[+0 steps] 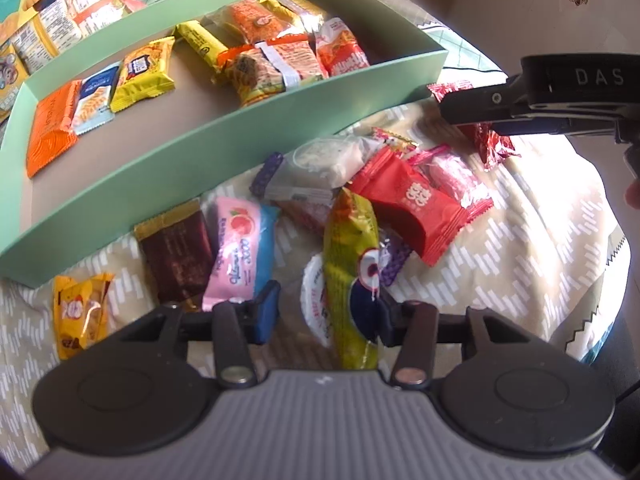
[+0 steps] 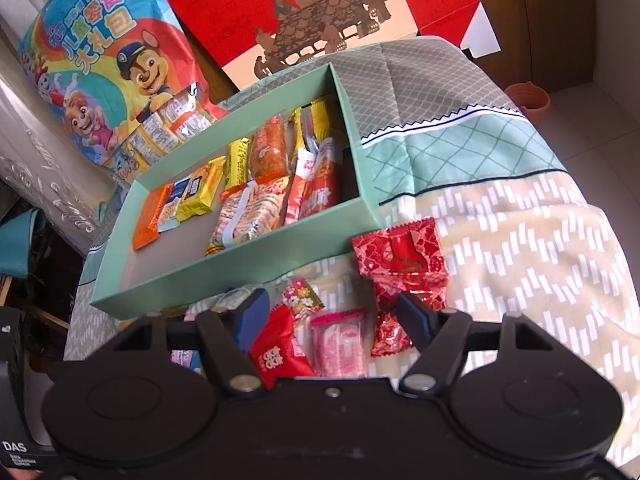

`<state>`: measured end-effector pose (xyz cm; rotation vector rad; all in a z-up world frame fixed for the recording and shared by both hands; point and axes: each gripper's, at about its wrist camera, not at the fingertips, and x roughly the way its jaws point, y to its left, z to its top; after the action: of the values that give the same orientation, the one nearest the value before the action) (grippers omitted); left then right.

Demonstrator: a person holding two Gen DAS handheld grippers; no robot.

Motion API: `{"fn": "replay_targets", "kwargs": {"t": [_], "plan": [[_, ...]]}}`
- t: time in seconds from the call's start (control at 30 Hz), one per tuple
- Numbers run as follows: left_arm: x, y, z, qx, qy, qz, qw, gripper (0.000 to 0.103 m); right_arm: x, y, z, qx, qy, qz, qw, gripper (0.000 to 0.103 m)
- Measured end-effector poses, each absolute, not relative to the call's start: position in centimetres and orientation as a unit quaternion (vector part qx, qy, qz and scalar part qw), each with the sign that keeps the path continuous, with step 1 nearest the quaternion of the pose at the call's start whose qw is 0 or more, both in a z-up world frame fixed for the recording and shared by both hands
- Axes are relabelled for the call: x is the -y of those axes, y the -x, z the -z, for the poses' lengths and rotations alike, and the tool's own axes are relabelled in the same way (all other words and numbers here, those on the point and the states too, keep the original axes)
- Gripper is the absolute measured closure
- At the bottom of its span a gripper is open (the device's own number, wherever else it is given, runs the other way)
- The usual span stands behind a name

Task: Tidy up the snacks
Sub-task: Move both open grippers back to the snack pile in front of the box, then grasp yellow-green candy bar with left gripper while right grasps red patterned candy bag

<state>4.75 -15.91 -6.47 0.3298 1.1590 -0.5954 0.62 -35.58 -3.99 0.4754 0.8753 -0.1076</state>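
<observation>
The left gripper (image 1: 324, 316) is hovering low over a pile of loose snacks on a patterned cloth (image 1: 520, 240). Its jaws are standing apart, and a yellow-green packet (image 1: 350, 264) is lying lengthwise between them, running forward from the right jaw; whether a pad is touching it cannot be told. Just beyond the left jaw, a pink packet (image 1: 238, 248) is lying beside a dark brown packet (image 1: 178, 252). Ahead of the jaws, a red packet (image 1: 416, 208) and a pale translucent packet (image 1: 320, 164) are resting in the pile. Further ahead, a mint-green box (image 1: 224, 136) is holding sorted snacks, including an orange packet (image 1: 50, 128) at its left end.

The right gripper (image 2: 332, 316) is hovering with its jaws apart and nothing clamped. Between them the red packet (image 2: 276, 348) and a pink-striped packet (image 2: 340, 344) are lying on the cloth. A red foil packet (image 2: 400, 260) is lying just ahead of the right jaw, close to the near wall of the box (image 2: 240, 264). Behind the box, a cartoon snack bag (image 2: 112, 60) and a red carton (image 2: 320, 12) are standing upright.
</observation>
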Motion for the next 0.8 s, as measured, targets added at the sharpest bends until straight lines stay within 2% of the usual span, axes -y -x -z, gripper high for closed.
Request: {"fn": "replay_targets", "kwargs": {"t": [0.27,0.3,0.43,0.6,0.67,0.73,0.77,0.8], "plan": [[13.2,-5.6,5.3,-0.534,-0.125,0.244,0.800,0.055,37.1,-3.0,5.6,-0.439,-0.170,0.103,0.876,0.031],[13.0,-5.6,5.0,-0.530,-0.126,0.243,0.803,0.053,37.0,-3.2,6.1,-0.445,-0.166,0.106,0.873,0.032],[13.0,-5.6,4.1,-0.511,-0.138,0.244,0.812,0.045,35.7,-2.7,6.9,-0.451,-0.137,0.103,0.876,0.047],[14.2,-4.8,3.6,-0.483,-0.166,0.260,0.819,0.033,33.6,-1.2,6.5,-0.454,-0.143,0.064,0.877,0.050],[15.1,-4.4,3.5,-0.474,-0.183,0.272,0.817,0.033,32.9,-0.6,6.4,-0.453,-0.146,0.060,0.877,0.050],[16.2,-4.1,3.8,-0.467,-0.202,0.285,0.813,0.034,32.7,-0.3,6.3,-0.451,-0.162,0.055,0.876,0.050],[17.0,-3.9,4.1,-0.463,-0.214,0.293,0.809,0.043,32.6,-0.1,6.1,-0.449,-0.173,0.053,0.875,0.050],[17.6,-3.7,4.4,-0.461,-0.226,0.296,0.805,0.061,32.7,0.0,6.1,-0.449,-0.181,0.053,0.873,0.050]]}}
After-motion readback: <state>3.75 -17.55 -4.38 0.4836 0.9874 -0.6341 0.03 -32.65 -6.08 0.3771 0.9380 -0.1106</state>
